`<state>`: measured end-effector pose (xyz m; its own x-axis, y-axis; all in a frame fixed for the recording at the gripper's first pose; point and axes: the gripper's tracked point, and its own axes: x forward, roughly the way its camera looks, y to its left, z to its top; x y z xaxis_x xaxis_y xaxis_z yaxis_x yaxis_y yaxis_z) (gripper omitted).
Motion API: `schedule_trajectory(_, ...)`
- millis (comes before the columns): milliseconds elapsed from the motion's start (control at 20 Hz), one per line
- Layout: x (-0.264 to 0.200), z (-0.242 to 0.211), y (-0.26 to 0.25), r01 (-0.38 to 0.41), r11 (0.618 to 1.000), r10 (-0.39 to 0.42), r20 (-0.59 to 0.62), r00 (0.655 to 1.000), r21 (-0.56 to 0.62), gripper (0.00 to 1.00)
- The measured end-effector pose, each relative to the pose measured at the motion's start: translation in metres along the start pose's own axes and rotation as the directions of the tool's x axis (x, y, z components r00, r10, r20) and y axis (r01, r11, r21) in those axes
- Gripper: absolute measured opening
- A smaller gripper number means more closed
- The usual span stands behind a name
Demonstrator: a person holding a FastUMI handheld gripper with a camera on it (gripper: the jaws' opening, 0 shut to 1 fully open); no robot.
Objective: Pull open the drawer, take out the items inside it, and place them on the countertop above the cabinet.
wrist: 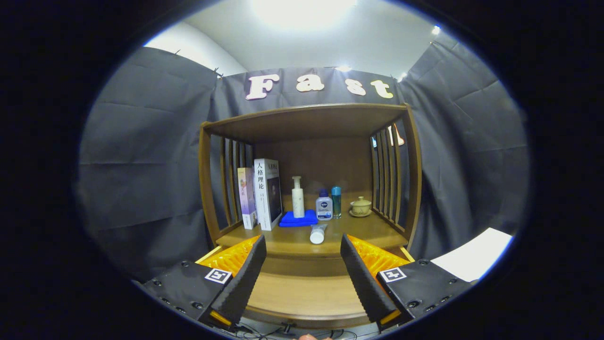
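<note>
A wooden cabinet (306, 189) stands straight ahead of the gripper (303, 264), against the booth's dark cloth wall. The gripper's two fingers are spread wide apart, holding nothing and touching nothing, and they frame the cabinet's lower front between them.

The drawer (304, 295) appears to be the broad wooden panel low between the fingers, below the countertop edge; whether it is shut or partly out cannot be told, and no handle can be made out. It lies ahead of and slightly beneath the fingertips, its long axis running crosswise, left to right.

Above it is the countertop (368, 233), an open shelf space under a wooden roof, with slatted sides. On it, from left to right: two upright books (260, 193), a blue folded cloth (298, 219) with a white pump bottle (297, 197) standing on it, a small white-capped blue bottle (324, 205), a slim teal bottle (336, 202), and a lidded ceramic cup on a saucer (361, 206). A white tube (318, 233) lies near the front edge, its cap pointing toward the gripper.

The coming move likely calls for going downward and forward to the drawer front.
</note>
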<state>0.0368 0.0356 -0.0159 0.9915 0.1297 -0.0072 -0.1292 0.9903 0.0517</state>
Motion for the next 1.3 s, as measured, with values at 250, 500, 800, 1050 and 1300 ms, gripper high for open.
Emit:
schedule_trajectory(250,-0.026,-0.038,0.0,0.047,0.999,-0.047,-0.009,0.999,0.016,0.98)
schedule_trajectory(500,-0.04,-0.08,0.0,0.105,0.994,-0.105,-0.04,0.994,0.008,0.98)
schedule_trajectory(800,-0.04,-0.123,0.008,0.086,0.996,-0.083,-0.103,0.991,0.016,0.98)
schedule_trajectory(1050,-0.037,-0.146,0.009,0.089,0.996,-0.089,-0.125,0.988,-0.002,0.98)
schedule_trajectory(1300,-0.028,-0.168,0.013,0.1,0.995,-0.099,-0.147,0.984,-0.003,0.98)
